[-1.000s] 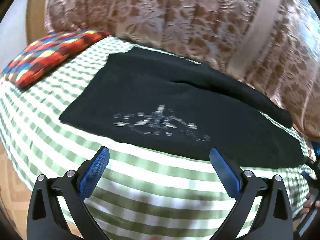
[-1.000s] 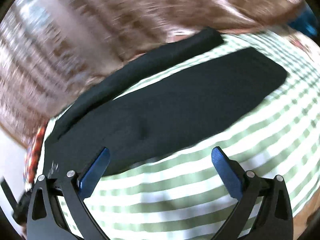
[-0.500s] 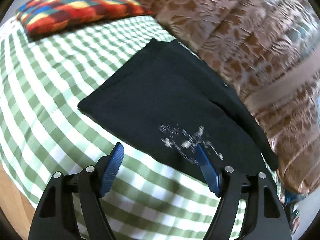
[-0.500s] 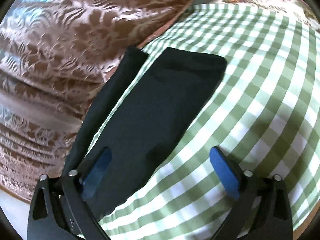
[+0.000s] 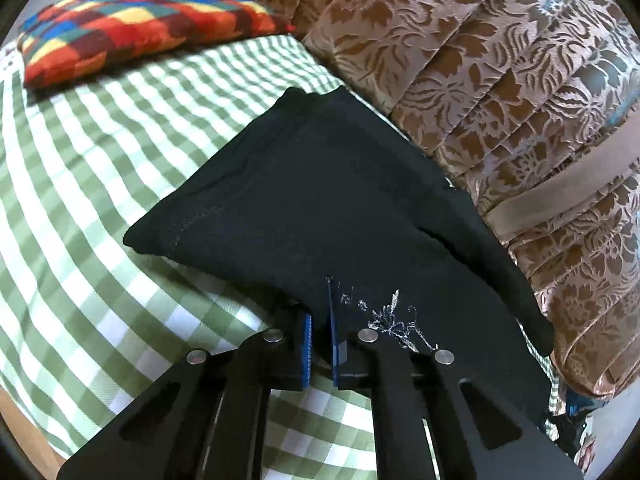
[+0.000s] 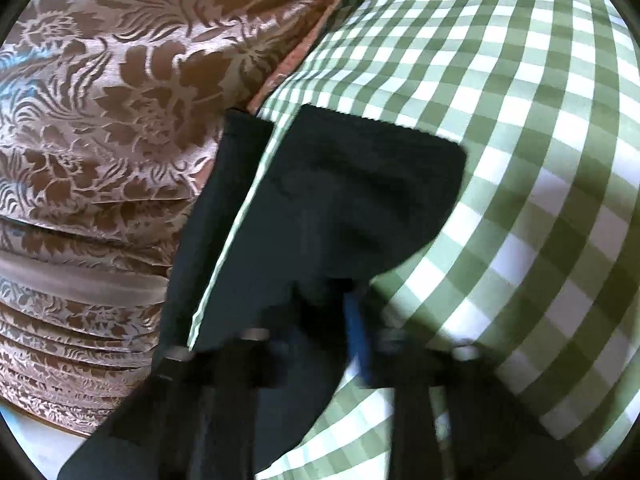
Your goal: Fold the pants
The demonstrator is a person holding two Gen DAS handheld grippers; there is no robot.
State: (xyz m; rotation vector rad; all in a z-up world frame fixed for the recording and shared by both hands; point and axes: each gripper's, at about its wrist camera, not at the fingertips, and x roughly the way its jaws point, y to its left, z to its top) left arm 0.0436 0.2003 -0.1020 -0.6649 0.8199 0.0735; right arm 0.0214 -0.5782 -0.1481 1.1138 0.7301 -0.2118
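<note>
1. The black pants (image 5: 328, 200) lie flat on the green-and-white checked sheet (image 5: 80, 184), their long axis running beside the brown floral curtain (image 5: 500, 80).
2. In the left wrist view the waist end points up and left toward the patchwork cushion (image 5: 132, 20); a silver print (image 5: 392, 320) sits on the cloth near the lower edge.
3. In the right wrist view the leg end (image 6: 384, 152) points up and away, with a second dark strip (image 6: 224, 184) of the same garment against the curtain.
4. The left gripper (image 5: 320, 332) is clenched on the near edge of the pants, its blue pads (image 5: 307, 340) pinching the cloth just left of the print.
5. The right gripper (image 6: 332, 320), blurred, has its jaws closing on the near edge of the leg, dark cloth between them.
</note>
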